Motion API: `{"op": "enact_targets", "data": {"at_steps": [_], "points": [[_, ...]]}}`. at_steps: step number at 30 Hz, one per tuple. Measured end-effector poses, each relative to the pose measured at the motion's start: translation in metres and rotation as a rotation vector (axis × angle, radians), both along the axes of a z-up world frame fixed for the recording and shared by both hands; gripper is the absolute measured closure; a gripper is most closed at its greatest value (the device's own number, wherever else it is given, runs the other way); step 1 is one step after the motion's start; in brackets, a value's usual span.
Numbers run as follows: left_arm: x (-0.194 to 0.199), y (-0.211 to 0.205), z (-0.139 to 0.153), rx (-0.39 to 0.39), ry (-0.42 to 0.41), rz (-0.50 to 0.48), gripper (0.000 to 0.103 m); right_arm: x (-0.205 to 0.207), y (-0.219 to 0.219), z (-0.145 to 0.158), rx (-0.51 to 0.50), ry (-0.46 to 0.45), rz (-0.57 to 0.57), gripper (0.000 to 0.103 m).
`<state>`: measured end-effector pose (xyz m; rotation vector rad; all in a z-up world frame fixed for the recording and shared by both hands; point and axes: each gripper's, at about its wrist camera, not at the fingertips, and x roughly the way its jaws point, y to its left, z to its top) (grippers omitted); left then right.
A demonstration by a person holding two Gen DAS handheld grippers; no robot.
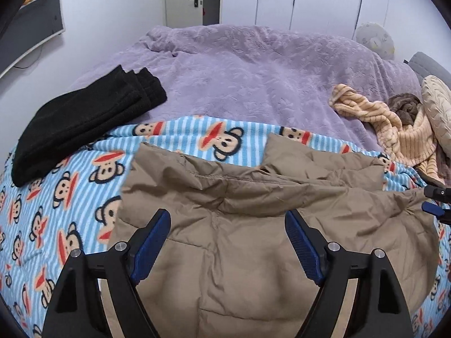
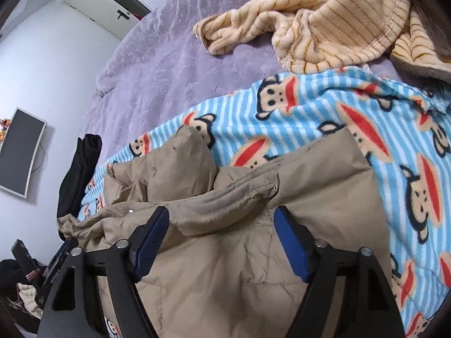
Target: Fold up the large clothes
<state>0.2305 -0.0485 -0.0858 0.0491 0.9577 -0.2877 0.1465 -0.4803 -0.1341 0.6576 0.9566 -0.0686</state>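
Note:
A tan padded jacket (image 1: pixel 225 225) lies on a blue striped monkey-print blanket (image 1: pixel 56 214) on the bed. My left gripper (image 1: pixel 228 219) is open above the jacket's middle, with nothing between its blue pads. My right gripper (image 2: pixel 221 219) is open over the jacket's folded edge (image 2: pixel 239 197) in the right wrist view; the blanket (image 2: pixel 408 169) shows to its right. The right gripper's tips also show at the far right of the left wrist view (image 1: pixel 435 201), next to the jacket's right edge.
A folded black garment (image 1: pixel 84 124) lies at the left on the blanket and the purple bedspread (image 1: pixel 253 70). A crumpled cream striped garment (image 1: pixel 394 124) and a pillow (image 1: pixel 437 107) lie at the right. A wall monitor (image 1: pixel 33 25) hangs at the left.

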Motion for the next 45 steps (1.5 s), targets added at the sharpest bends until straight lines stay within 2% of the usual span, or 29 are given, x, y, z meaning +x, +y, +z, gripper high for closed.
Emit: {"op": "enact_targets", "data": {"at_steps": [1, 2, 3, 4, 5, 7, 10, 14, 18, 19, 23, 28, 33, 36, 39, 45], "points": [[0.000, -0.004, -0.003, -0.022, 0.019, -0.026, 0.022, -0.003, 0.002, 0.006, -0.001, -0.014, 0.004, 0.023], [-0.002, -0.011, -0.007, -0.032, 0.030, -0.051, 0.033, -0.007, 0.006, 0.010, 0.004, -0.031, 0.013, 0.025], [-0.004, -0.020, -0.012, -0.024, 0.041, -0.074, 0.036, -0.011, 0.009, 0.012, 0.008, -0.044, 0.024, 0.030], [-0.006, -0.028, -0.017, -0.018, 0.047, -0.091, 0.036, -0.012, 0.017, 0.013, 0.003, -0.048, 0.049, 0.052], [-0.008, -0.038, -0.024, -0.017, 0.050, -0.105, 0.036, -0.011, 0.025, 0.011, -0.008, -0.035, 0.081, 0.069], [-0.011, -0.056, -0.038, -0.001, 0.058, -0.128, 0.036, -0.007, 0.046, 0.001, -0.042, -0.010, 0.155, 0.075], [-0.006, -0.072, -0.058, 0.043, 0.050, -0.114, 0.036, -0.003, 0.071, -0.020, -0.099, 0.022, 0.215, 0.076], [0.015, -0.071, -0.074, 0.026, 0.070, -0.060, 0.036, 0.011, 0.079, -0.047, -0.178, 0.039, 0.217, 0.080], [0.036, -0.074, -0.081, 0.042, 0.080, -0.040, 0.036, 0.025, 0.069, -0.061, -0.173, 0.040, 0.197, 0.085], [0.041, -0.072, -0.079, 0.048, 0.074, -0.036, 0.036, 0.030, 0.066, -0.063, -0.177, 0.041, 0.192, 0.089], [0.058, -0.038, -0.067, 0.090, 0.011, 0.064, 0.036, 0.040, 0.053, -0.060, -0.162, 0.053, 0.182, 0.092], [0.075, 0.017, -0.071, 0.172, -0.009, 0.159, 0.036, 0.021, 0.013, -0.046, -0.261, 0.086, 0.082, 0.091], [0.092, 0.048, -0.089, 0.120, 0.057, 0.258, 0.036, -0.005, -0.035, -0.046, -0.263, 0.107, -0.078, 0.091], [0.098, 0.041, -0.100, 0.157, 0.063, 0.253, 0.035, -0.003, -0.050, -0.060, -0.197, 0.121, -0.131, 0.091], [0.100, 0.036, -0.104, 0.175, 0.070, 0.251, 0.033, 0.004, -0.055, -0.072, -0.155, 0.134, -0.160, 0.092], [0.095, 0.043, -0.090, 0.161, 0.090, 0.256, 0.033, 0.014, -0.053, -0.072, -0.165, 0.165, -0.139, 0.090]]}}
